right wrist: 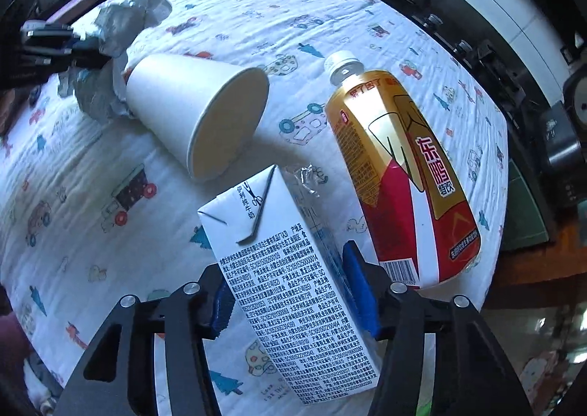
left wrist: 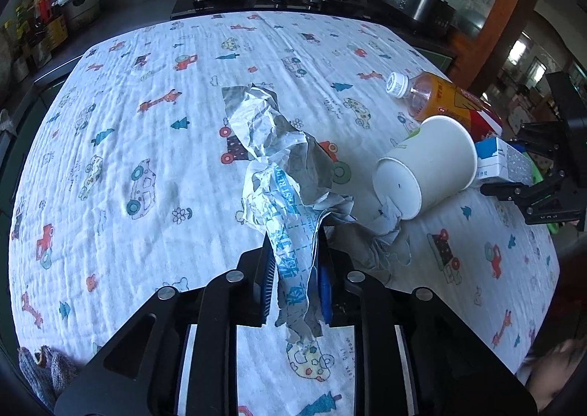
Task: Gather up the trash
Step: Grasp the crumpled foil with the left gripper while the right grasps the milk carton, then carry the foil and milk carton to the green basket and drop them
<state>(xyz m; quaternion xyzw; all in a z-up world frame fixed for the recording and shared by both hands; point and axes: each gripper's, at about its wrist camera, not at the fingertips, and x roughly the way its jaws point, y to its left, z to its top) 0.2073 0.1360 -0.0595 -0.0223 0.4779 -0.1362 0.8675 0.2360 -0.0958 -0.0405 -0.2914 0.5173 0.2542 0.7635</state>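
1. Our left gripper point(left wrist: 293, 284) has a strip of the crumpled wrapper point(left wrist: 279, 159) between its narrow-set jaws. Whether the pads actually press the plastic we cannot tell, since the strip hangs loosely through the gap. The rest of the wrapper trails forward over the cloth point(left wrist: 128, 122).

2. Our right gripper point(right wrist: 293, 291) straddles the carton point(right wrist: 286, 269). The blue pads point(right wrist: 361, 291) sit at its two long sides, the jaws about half open. They look to be touching the carton, though we judge that a firm grip is not yet certain.

3. The carton lies flat on the cloth, between the cup point(right wrist: 205, 115) and the bottle point(right wrist: 400, 174). From the left wrist view it shows as a small box point(left wrist: 502, 163) just behind the cup.

4. The cup lies on its side, its base touching the wrapper's far crumple. The bottle also lies on its side, cap pointing away from us.

5. No bin or bag shows in either view, so we cannot say where the trash goes.

6. As we judge it, the task is early: nothing looks collected yet. Wrapper and carton are being taken up now; cup and bottle lie untouched.
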